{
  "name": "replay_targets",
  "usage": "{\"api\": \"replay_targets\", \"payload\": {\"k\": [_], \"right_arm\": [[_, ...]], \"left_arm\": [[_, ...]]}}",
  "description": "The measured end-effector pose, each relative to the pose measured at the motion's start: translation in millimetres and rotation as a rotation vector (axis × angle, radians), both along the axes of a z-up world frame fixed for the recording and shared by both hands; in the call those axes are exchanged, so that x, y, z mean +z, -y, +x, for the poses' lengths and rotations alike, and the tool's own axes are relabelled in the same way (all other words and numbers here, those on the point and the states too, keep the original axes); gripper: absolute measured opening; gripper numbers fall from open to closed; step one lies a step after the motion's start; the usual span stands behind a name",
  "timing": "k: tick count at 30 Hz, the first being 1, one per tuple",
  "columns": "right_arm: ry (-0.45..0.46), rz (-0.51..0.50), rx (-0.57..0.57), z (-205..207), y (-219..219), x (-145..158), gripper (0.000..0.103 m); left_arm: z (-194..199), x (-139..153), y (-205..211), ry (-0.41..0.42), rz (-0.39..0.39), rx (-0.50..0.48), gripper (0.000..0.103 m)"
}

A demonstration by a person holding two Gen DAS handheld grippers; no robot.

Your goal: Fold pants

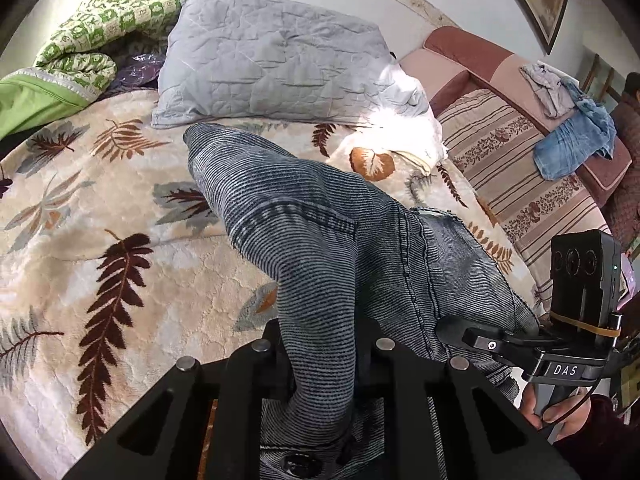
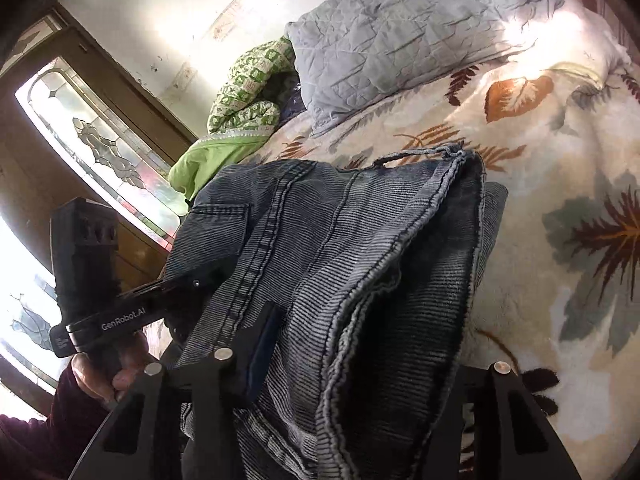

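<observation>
Grey-blue corduroy pants (image 1: 304,216) rise off the leaf-patterned blanket (image 1: 100,208) as a bunched fold. My left gripper (image 1: 320,344) is shut on a thick ridge of the cloth, which runs up between its black fingers (image 1: 262,350). In the right wrist view, the pants (image 2: 320,240) fill the centre, waistband and hems stacked. My right gripper (image 2: 360,364) is shut on this thick wad, its fingers (image 2: 224,360) set wide around it. Each wrist view also shows the other gripper biting the cloth's edge, held by a hand (image 2: 120,372).
A grey quilted pillow (image 1: 272,64) and a green patterned quilt (image 1: 100,28) lie at the bed's far side. To the right is a striped sofa (image 1: 520,152) with blue clothes (image 1: 572,144) on it. A stained-glass door (image 2: 100,140) stands at the left.
</observation>
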State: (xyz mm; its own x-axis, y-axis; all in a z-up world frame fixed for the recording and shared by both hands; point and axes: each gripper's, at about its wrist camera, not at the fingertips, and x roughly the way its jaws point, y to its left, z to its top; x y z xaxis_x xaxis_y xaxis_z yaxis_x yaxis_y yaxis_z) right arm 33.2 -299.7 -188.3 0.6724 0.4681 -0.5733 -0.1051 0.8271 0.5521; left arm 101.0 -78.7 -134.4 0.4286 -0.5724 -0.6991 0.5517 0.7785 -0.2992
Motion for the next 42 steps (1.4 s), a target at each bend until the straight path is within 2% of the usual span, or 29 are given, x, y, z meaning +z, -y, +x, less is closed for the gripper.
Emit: {"api": "replay_targets", "payload": {"k": [3, 10, 19, 23, 29, 42], "right_arm": [[0.049, -0.015, 0.013, -6.2, -5.3, 21.5, 0.052], [0.143, -0.045, 0.043, -7.3, -22.3, 69.7, 0.052], [0.206, -0.073, 0.097, 20.1, -50.9, 102.6, 0.052], [0.215, -0.072, 0.106, 39.2, -60.2, 104.1, 0.052], [0.206, -0.068, 0.112, 66.9, -72.7, 96.4, 0.052], [0.158, -0.059, 0.089, 123.4, -77.8, 72.5, 0.052]], "left_arm": [[-6.3, 21.6, -6.1, 0.044, -0.009, 0.01, 0.019], [-16.6, 69.7, -18.4, 0.179, 0.029, 0.06, 0.019], [-5.1, 92.8, -38.9, 0.265, 0.074, 0.154, 0.019], [5.5, 93.7, -44.7, 0.287, 0.096, 0.19, 0.019], [25.5, 85.2, -52.0, 0.275, 0.118, 0.235, 0.019], [73.8, 61.8, -50.1, 0.254, 0.172, 0.264, 0.019]]}}
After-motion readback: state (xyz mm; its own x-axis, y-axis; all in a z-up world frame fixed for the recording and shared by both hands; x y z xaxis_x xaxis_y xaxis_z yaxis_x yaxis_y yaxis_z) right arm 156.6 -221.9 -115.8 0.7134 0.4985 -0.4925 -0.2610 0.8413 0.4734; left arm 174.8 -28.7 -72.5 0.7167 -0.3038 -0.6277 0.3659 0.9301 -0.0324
